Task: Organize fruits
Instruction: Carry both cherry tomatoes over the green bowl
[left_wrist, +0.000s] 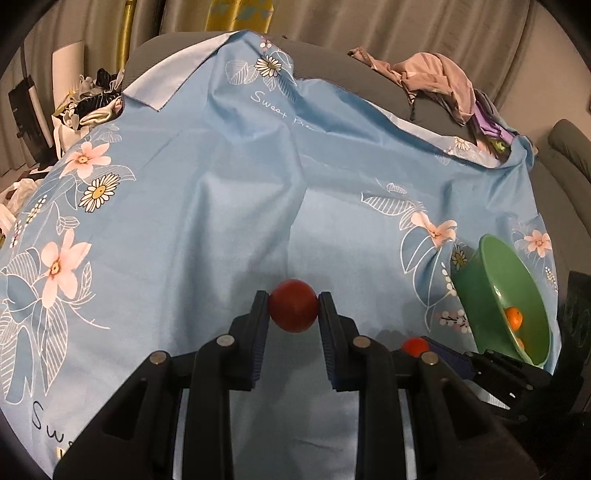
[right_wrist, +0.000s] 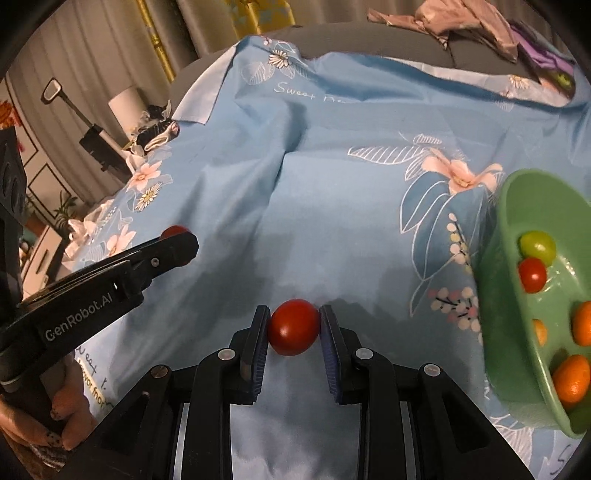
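Note:
My left gripper (left_wrist: 293, 312) is shut on a dark red tomato (left_wrist: 293, 311), held above the blue flowered cloth (left_wrist: 207, 221). My right gripper (right_wrist: 293, 326) is shut on a brighter red tomato (right_wrist: 293, 326). In the right wrist view the left gripper (right_wrist: 181, 245) reaches in from the left with its tomato (right_wrist: 174, 232) partly hidden behind a finger. A green bowl (right_wrist: 517, 206) stands at the right with a green tomato (right_wrist: 537, 246), a red tomato (right_wrist: 532, 275) and oranges (right_wrist: 572, 380). In the left wrist view the bowl (left_wrist: 480, 295) is at the far right, and the right gripper's tomato (left_wrist: 415, 346) peeks out beside it.
A pile of pinkish clothes (left_wrist: 436, 79) lies on the grey couch back (left_wrist: 332, 59) behind the cloth. More crumpled fabric (left_wrist: 96, 99) sits at the far left. A person's hand (right_wrist: 48, 421) holds the left gripper at the lower left of the right wrist view.

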